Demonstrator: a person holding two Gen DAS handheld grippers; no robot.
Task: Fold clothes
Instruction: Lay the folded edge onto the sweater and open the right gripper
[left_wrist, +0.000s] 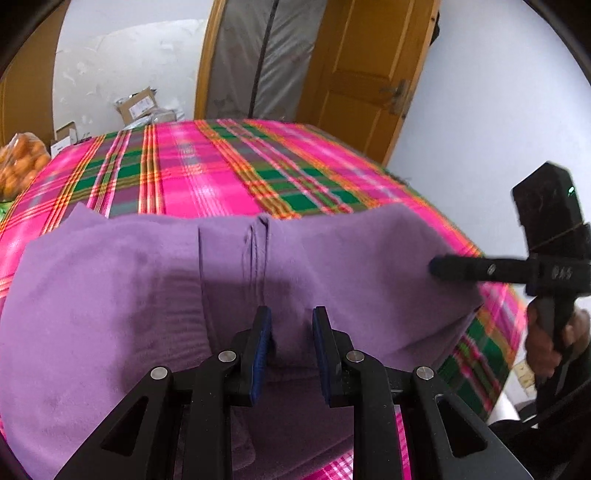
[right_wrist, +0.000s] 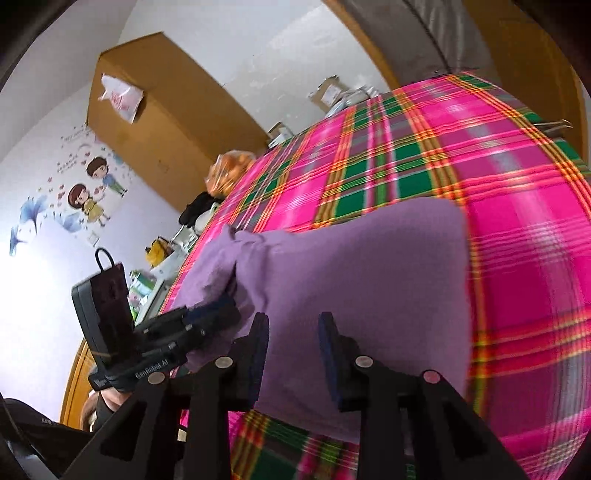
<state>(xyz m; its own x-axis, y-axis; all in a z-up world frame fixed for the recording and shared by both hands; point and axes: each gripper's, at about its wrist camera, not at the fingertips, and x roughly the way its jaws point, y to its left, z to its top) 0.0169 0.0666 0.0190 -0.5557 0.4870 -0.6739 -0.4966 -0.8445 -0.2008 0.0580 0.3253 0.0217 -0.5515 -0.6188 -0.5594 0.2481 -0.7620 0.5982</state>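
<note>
Holding a bunched fold of the purple garment (left_wrist: 110, 295) in my left claw (left_wrist: 291, 325), I have both blue pads pressed into the cloth, which rises in a ridge between them. The garment lies folded on the near part of the pink and green plaid cover (left_wrist: 207, 173), its sleeves or edges meeting in a seam down the middle. My right claw (right_wrist: 293, 328) is released: its fingers stand apart over the garment's right side, with cloth showing in the gap but not pinched. A bag of oranges (left_wrist: 18, 166) sits at the cover's far left edge.
</note>
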